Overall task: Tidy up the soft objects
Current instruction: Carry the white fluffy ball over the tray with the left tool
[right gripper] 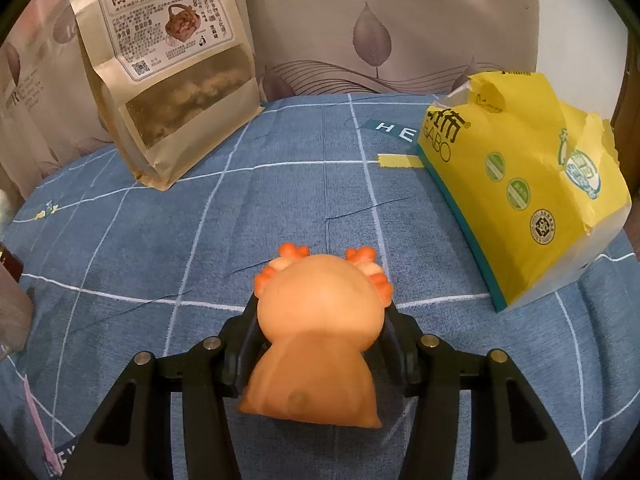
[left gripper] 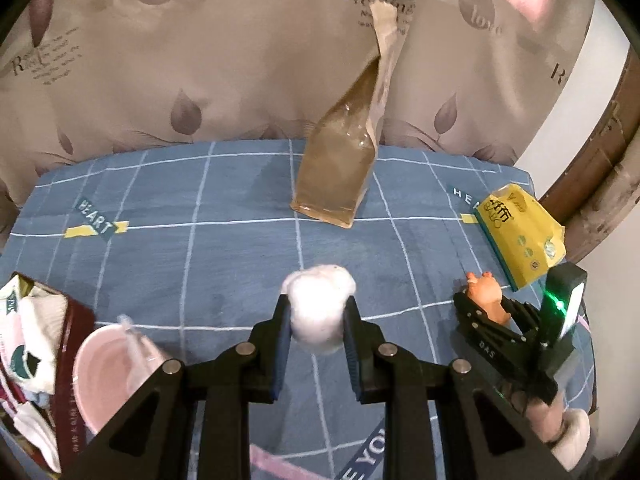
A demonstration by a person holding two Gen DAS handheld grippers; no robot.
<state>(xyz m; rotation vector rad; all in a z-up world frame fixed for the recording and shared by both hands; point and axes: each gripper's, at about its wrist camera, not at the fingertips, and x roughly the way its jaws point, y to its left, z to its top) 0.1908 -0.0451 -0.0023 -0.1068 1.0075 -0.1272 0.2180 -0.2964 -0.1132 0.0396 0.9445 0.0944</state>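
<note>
On the blue checked bedsheet point(left gripper: 224, 240), both soft items are already picked up, neither placed yet: left gripper point(left gripper: 318, 320) pinches a white fluffy ball point(left gripper: 318, 308), right gripper point(right gripper: 318, 344) pinches an orange squishy toy point(right gripper: 316, 328). Likely drop-off is the pink bowl point(left gripper: 100, 376), a guess. Readable: yellow tissue pack point(right gripper: 528, 188) "BABO"; kraft snack bag point(right gripper: 172, 80) "陈昌银 千层麻花"; sheet "HEART".

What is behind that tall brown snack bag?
Behind the brown snack bag hangs a grey leaf-print curtain. Whether the bag leans on it is hidden; the bag covers that spot.
</note>
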